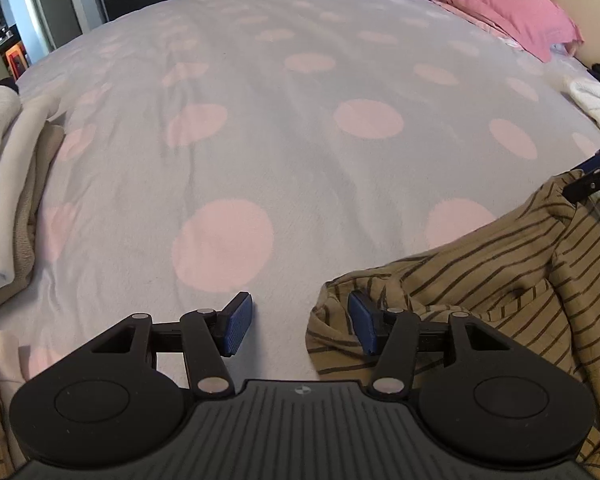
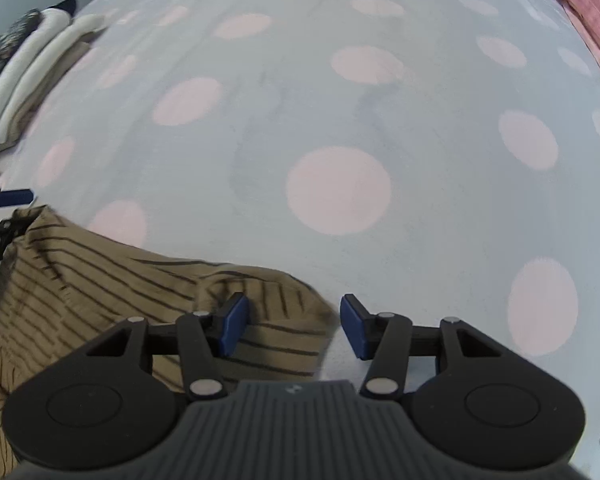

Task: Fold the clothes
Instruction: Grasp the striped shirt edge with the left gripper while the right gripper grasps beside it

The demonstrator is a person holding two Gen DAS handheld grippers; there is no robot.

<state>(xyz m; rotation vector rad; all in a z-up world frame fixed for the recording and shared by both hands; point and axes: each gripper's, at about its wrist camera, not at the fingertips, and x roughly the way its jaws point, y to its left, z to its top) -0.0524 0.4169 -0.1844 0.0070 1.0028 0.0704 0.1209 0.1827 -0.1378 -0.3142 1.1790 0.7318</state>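
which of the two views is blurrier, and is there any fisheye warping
The right wrist view is softer, with smeared dots on the bedspread and striped garment; the left wrist view is sharp; both bulge the bed into a dome.

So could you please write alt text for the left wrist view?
The left gripper hangs with jaws open over a grey bedspread with pink dots, nothing between them. A tan striped garment lies crumpled at right, folded laundry at left.

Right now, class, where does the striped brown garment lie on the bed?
The striped brown garment lies crumpled at the near edge of the dotted bedspread, between the two tongs: lower right in the left wrist view, lower left in the right wrist view.
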